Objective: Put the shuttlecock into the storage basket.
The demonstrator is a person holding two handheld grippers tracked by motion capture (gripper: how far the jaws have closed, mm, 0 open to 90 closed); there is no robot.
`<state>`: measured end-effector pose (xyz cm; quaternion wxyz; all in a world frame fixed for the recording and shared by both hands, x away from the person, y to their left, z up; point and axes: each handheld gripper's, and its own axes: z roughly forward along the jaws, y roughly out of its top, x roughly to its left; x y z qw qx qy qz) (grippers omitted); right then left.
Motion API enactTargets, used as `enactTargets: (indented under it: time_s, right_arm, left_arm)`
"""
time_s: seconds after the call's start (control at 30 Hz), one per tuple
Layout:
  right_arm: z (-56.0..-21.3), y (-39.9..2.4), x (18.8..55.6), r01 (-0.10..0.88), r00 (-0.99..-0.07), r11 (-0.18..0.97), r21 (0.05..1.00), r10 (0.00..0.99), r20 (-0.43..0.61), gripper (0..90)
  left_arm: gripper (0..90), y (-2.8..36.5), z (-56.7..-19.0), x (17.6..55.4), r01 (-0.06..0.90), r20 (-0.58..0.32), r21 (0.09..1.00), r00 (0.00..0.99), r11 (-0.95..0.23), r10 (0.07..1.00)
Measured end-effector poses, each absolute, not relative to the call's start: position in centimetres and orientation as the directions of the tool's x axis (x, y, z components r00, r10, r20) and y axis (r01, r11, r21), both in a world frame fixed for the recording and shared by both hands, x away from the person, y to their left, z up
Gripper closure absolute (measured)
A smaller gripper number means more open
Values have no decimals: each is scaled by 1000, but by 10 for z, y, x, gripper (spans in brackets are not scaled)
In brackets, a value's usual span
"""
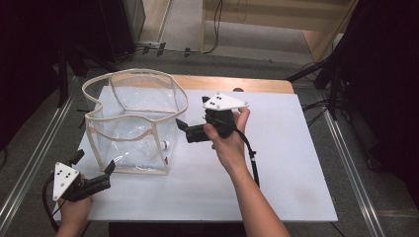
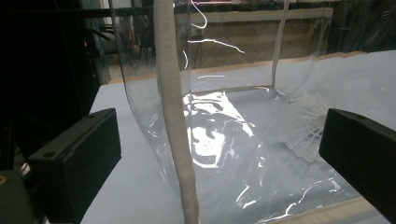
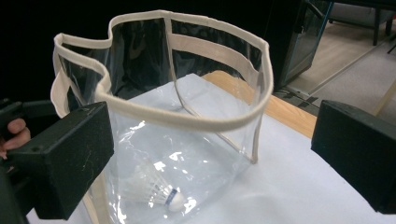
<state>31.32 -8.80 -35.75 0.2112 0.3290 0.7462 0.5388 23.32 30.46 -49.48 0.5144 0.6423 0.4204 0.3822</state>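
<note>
We have dropped the shuttlecock [image 3: 161, 189] into the clear bag [image 1: 133, 123] (centre-left); both tongs, left [image 1: 94, 163] and right [image 1: 182, 129], stand apart, empty. Next, withdraw.

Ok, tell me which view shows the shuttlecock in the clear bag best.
The right gripper view: the shuttlecock lies on its side on the floor of the clear bag, white feathers and cork tip plain. The left gripper view shows only its feathers through glare. The high view gives a small white speck.
</note>
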Motion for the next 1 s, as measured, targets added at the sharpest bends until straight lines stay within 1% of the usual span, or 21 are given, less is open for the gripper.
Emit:
enactTargets:
  time_s: [0.43, 0.8, 1.0]
  right_arm:
    - [-381, -117, 303, 259, -669, 185, 948, 742, 38, 0]
    - [-395, -141, 296, 273, -651, 161, 949, 757, 58, 0]
    - [-406, -151, 292, 270, -645, 176, 947, 763, 42, 0]
  left_arm:
    - [0, 304, -495, 233, 144, 62, 982, 357, -121, 932]
    - [0, 304, -495, 233, 143, 64, 982, 356, -122, 932]
    - [0, 304, -495, 233, 145, 64, 982, 356, -122, 932]
